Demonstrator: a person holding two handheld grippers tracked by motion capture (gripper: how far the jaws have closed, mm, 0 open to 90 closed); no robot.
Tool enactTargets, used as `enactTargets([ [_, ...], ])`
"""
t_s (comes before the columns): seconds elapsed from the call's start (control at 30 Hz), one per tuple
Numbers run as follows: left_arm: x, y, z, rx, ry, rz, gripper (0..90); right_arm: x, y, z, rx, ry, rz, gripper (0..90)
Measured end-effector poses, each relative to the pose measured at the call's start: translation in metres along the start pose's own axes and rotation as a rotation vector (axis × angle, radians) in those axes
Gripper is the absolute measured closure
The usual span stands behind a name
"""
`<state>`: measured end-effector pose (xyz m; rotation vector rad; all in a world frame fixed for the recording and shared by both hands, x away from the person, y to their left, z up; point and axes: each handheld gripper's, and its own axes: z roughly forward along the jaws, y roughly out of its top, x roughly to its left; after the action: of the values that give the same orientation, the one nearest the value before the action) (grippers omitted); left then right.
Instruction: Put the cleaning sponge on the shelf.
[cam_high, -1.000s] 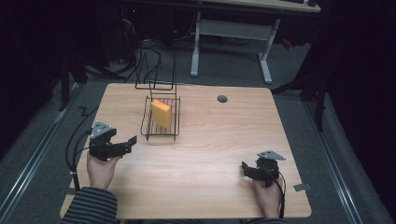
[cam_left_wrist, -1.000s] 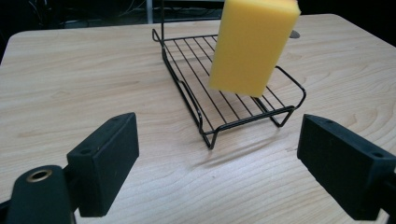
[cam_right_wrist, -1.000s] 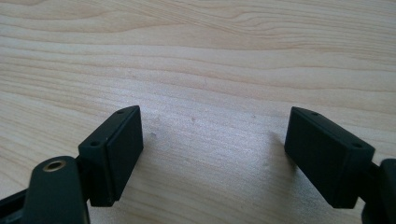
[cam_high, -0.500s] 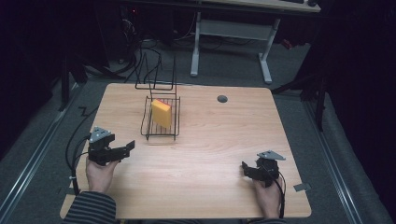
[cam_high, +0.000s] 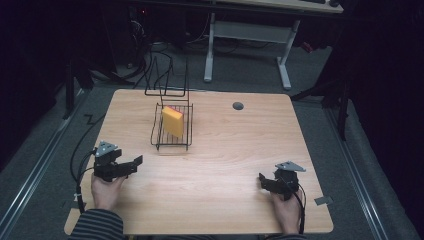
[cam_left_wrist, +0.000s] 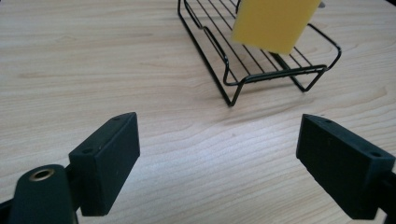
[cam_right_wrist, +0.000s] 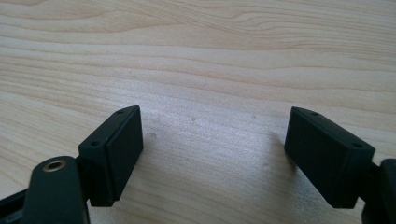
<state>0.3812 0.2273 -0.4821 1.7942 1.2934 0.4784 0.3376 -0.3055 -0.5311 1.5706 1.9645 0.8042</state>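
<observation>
A yellow sponge-like block (cam_high: 173, 121) leans upright in a black wire rack (cam_high: 172, 131) near the table's back left; its top edge looks reddish. In the left gripper view the block (cam_left_wrist: 273, 23) and the rack (cam_left_wrist: 261, 60) lie ahead and to the right. My left gripper (cam_high: 136, 161) rests low at the table's left, open and empty, jaws wide apart (cam_left_wrist: 219, 163). My right gripper (cam_high: 262, 177) sits near the front right edge, open too, with bare wood between its jaws (cam_right_wrist: 215, 154).
The wooden table (cam_high: 225, 150) has a round grey cable hole (cam_high: 238, 106) at the back. A second empty wire stand (cam_high: 167, 80) rises behind the rack. A white desk frame (cam_high: 245, 45) and cables lie on the floor beyond. A grey tag (cam_high: 323, 201) sits at the right edge.
My left gripper has drawn back toward the front left of the table, away from the rack. The right gripper has stayed put.
</observation>
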Motion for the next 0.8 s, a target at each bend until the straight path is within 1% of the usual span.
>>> enactTargets([
  [0.1,0.001,-0.004,0.002,0.009,0.008,0.0,14.1,0.0,0.0,0.0,-0.001,0.0,0.0,19.5],
  [0.33,0.006,-0.013,0.006,0.025,0.014,-0.021,14.2,0.0,0.0,0.0,0.0,0.0,0.0,19.5],
  [0.53,0.009,-0.02,0.012,0.043,0.011,-0.033,14.2,0.0,0.0,0.0,0.0,-0.001,0.001,19.5],
  [0.73,0.01,-0.026,0.017,0.063,0.026,-0.035,14.2,0.0,0.0,0.0,-0.001,0.0,0.0,19.5],
  [0.8,0.009,-0.028,0.018,0.07,0.032,-0.028,14.2,0.0,0.0,0.0,0.0,-0.001,0.001,19.6],
])
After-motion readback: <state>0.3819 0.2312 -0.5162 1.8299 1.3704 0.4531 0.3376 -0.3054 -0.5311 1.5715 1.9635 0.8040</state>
